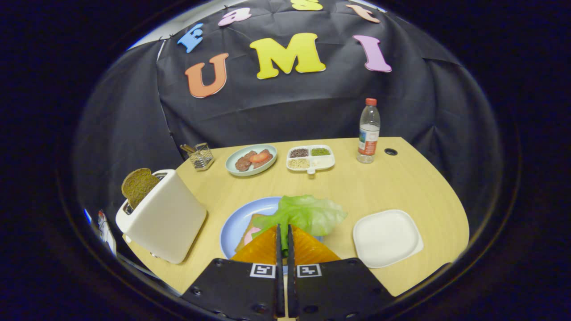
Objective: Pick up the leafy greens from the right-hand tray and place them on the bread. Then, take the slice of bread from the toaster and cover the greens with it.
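The leafy greens point(308, 214), a broad pale-green leaf, hung pinched between the closed fingers of the gripper point(284, 232), over the bread point(252, 229). At ten o'clock, a brown slice of bread point(139, 185) stood upright in the white toaster point(163, 218). At three o'clock lay the white right-hand tray point(387, 237).

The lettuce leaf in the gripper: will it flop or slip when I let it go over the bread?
Likely floppy: the lettuce leaf drapes past the blue plate, edges ruffled. Probably very light, so it may cling to the gripper, shut on its stem end. Over the bread, it may settle crooked.
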The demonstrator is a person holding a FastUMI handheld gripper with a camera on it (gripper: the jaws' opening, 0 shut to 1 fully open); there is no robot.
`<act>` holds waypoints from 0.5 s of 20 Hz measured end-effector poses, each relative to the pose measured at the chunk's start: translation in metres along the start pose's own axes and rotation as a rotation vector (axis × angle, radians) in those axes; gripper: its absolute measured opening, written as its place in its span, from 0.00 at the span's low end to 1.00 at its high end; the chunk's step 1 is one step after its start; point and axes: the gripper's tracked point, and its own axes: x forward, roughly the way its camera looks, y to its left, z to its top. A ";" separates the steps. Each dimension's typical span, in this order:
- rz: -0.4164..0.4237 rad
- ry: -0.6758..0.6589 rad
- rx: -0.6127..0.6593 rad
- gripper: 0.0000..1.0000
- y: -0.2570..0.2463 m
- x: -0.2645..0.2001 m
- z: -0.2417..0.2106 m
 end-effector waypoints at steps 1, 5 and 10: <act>0.011 0.008 0.001 0.03 0.010 0.009 -0.004; 0.032 0.045 0.019 0.03 0.038 0.042 -0.024; 0.007 0.067 0.030 0.03 0.040 0.059 -0.040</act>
